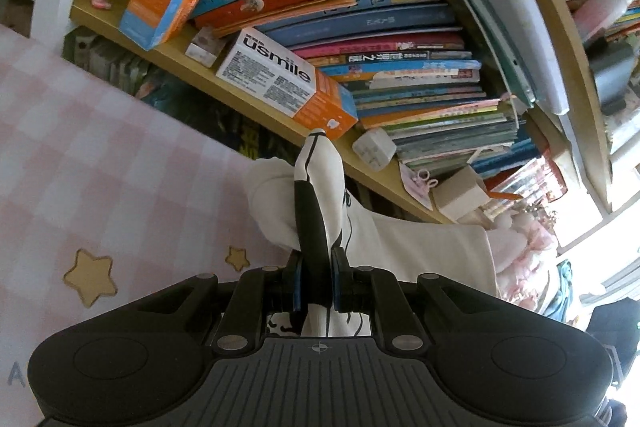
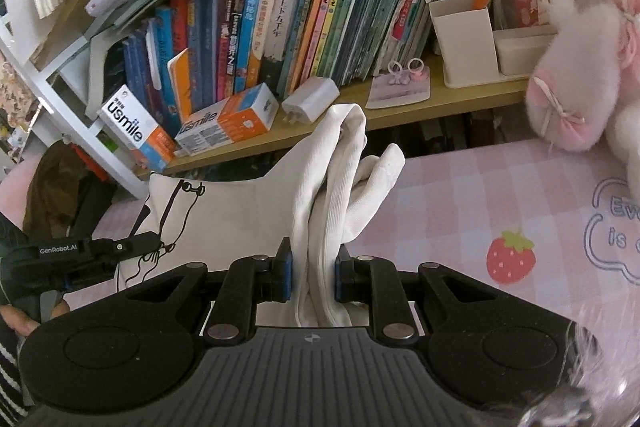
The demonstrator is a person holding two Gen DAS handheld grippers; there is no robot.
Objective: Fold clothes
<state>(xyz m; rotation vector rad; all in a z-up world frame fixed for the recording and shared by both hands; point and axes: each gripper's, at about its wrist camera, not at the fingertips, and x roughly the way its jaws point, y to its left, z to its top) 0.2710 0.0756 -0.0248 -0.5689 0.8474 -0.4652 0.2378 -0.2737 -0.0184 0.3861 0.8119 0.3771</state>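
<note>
Each tool was clenched on a bunched edge of the white garment [image 2: 256, 211]: the left tool [image 1: 314, 283] on a printed part, the right tool [image 2: 314, 279] on plain ribbed cloth. Held so, it hung stretched above the pink checked bed [image 2: 460, 195], probably for folding.

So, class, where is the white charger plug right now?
In the right wrist view the white charger plug lies on the wooden shelf, centre frame, between the orange usmile box and the leaning books.

garment [image 2: 240, 211]: white, black line drawing; bedsheet [image 2: 460, 195]: pink-white check, strawberry print; plush toy [image 2: 580, 67]: pink
</note>
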